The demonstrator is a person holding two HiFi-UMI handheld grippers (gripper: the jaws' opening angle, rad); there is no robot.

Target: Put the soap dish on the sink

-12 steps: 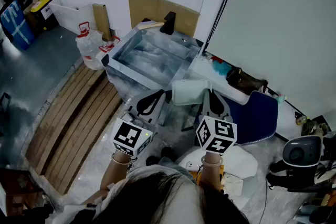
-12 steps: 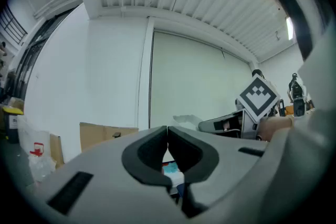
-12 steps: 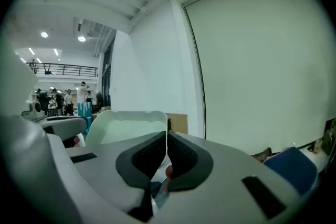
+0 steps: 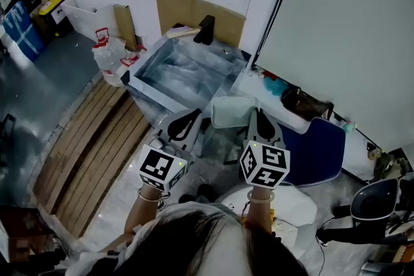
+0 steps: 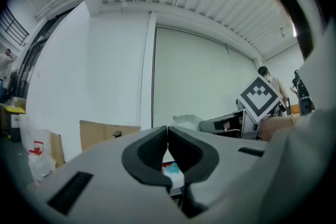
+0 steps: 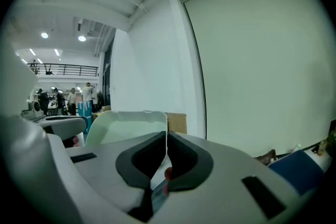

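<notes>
The soap dish [image 4: 231, 111] is a pale green, rounded tray held in the air just off the near right corner of the steel sink [image 4: 154, 92]. My right gripper [image 4: 253, 116] is shut on the dish's right edge. In the right gripper view the dish [image 6: 124, 126] stands up to the left of the shut right gripper [image 6: 166, 140]. My left gripper [image 4: 188, 121] hovers left of the dish, by the sink's front rim. In its own view the left gripper [image 5: 167, 135] is shut on nothing. A black faucet [image 4: 207, 28] stands at the sink's back.
Cardboard [image 4: 194, 10] leans on the wall behind the sink. Plastic bottles [image 4: 111, 56] stand at its left, above a wooden slatted floor [image 4: 87, 152]. A white ledge [image 4: 259, 86] at the right carries a dark bag [image 4: 304, 102]; a blue seat [image 4: 320, 145] is below it.
Both grippers and the soap dish have shifted slightly up and left, closer to the sink's near corner. The grip on the dish is unchanged.
</notes>
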